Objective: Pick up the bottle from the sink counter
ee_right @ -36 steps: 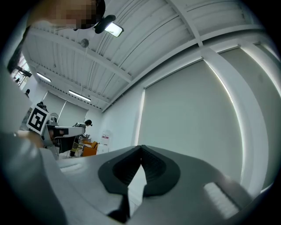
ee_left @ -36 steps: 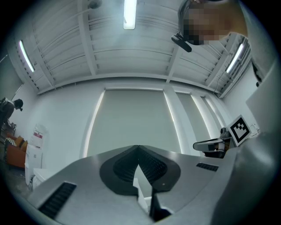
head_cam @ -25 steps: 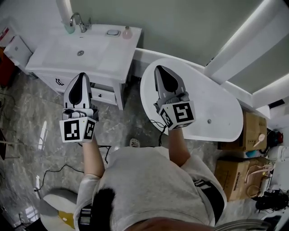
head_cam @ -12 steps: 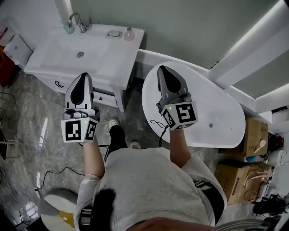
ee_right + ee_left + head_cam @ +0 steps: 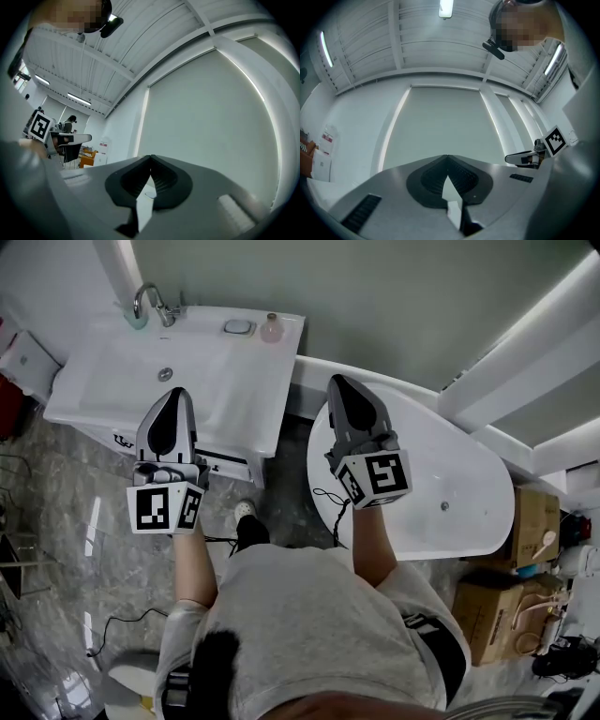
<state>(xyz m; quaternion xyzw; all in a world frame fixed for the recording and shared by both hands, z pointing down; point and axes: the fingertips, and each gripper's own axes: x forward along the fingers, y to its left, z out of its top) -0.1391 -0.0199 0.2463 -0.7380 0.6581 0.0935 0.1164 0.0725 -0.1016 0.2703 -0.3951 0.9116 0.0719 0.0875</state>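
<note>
Hovering at the sink counter (image 5: 262, 390), left gripper (image 5: 173, 394) and right gripper (image 5: 337, 382) both pinched closed, empty, bottle (image 5: 272, 329) at back edge beside soap dish (image 5: 238, 327), bathtub (image 5: 441, 465) alongside

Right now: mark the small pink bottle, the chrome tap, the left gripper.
Small pink bottle (image 5: 272, 329), head view, on its body.
Chrome tap (image 5: 157, 304), head view, on its neck.
Left gripper (image 5: 173, 397), head view, at its closed tips.

Right gripper (image 5: 150, 160): we see its jaw tips meeting, with nothing between them.
Wall (image 5: 206, 117): we face a plain pale panel, with a light strip (image 5: 143, 117) down its left edge.
Left gripper (image 5: 86, 137): at our far left, seen side-on.
</note>
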